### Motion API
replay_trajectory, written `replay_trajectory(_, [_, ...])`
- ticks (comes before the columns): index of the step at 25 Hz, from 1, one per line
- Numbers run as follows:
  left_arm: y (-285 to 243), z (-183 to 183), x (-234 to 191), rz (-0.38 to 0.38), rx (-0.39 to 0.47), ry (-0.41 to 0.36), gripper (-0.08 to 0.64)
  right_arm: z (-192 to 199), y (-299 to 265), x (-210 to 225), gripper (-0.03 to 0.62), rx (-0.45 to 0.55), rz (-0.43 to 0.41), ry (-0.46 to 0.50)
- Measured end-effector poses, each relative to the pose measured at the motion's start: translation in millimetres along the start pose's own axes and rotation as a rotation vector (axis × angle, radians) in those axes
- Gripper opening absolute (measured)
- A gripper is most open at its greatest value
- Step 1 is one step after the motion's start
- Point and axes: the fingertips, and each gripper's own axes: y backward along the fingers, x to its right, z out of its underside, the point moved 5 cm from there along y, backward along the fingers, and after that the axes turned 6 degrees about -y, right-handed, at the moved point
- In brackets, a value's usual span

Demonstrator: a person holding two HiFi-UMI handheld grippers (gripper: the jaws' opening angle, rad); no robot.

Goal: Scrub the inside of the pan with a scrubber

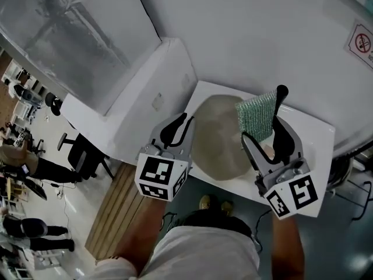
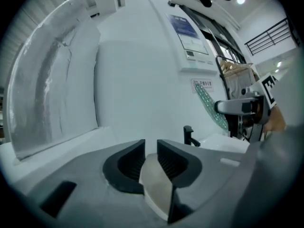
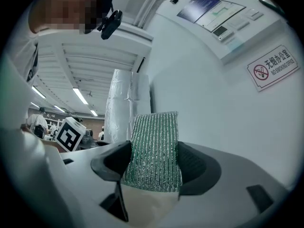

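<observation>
A round beige pan (image 1: 218,142) lies on a white table (image 1: 309,139). My left gripper (image 1: 185,126) is at the pan's left rim. In the left gripper view the rim (image 2: 156,184) sits in the narrow gap of that gripper (image 2: 151,148), with daylight showing between the fingertips above it. A green glittery scrubber (image 1: 256,114) stands upright over the pan's right side, and my right gripper (image 1: 265,121) is shut on it. The right gripper view shows the scrubber (image 3: 154,148) pinched between both pads. From the left gripper view, the scrubber (image 2: 209,103) and right gripper (image 2: 242,107) appear at the right.
A white machine with a no-smoking sign (image 3: 273,68) rises behind the table. A small black upright part (image 2: 189,136) stands at the table's far side. A wooden slatted bench (image 1: 116,209) lies below left. A foil-wrapped white duct (image 1: 70,34) runs along the left. People stand far left.
</observation>
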Motion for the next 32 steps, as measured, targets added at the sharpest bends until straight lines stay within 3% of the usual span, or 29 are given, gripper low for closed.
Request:
replay_trajectory(2, [-7,8,-2,0.009,-0.046,0.003,0.118,4,-6,1,0.304,-0.017,0.004,0.007])
replay_trajectory(16, [-36,68,-12,0.045,-0.348,0.029,0.161,41,-40,-1,0.304,-0.130,0.011,0.053])
replay_trajectory(27, [-51,93,-4,0.075,-0.437,0.026,0.160,62,-45,2,0.304,-0.189,0.013,0.068])
replay_trajectory(32, [-54,98,-5,0.058,-0.439,0.039,0.117,72,-48,4,0.304,-0.214,0.010,0.061])
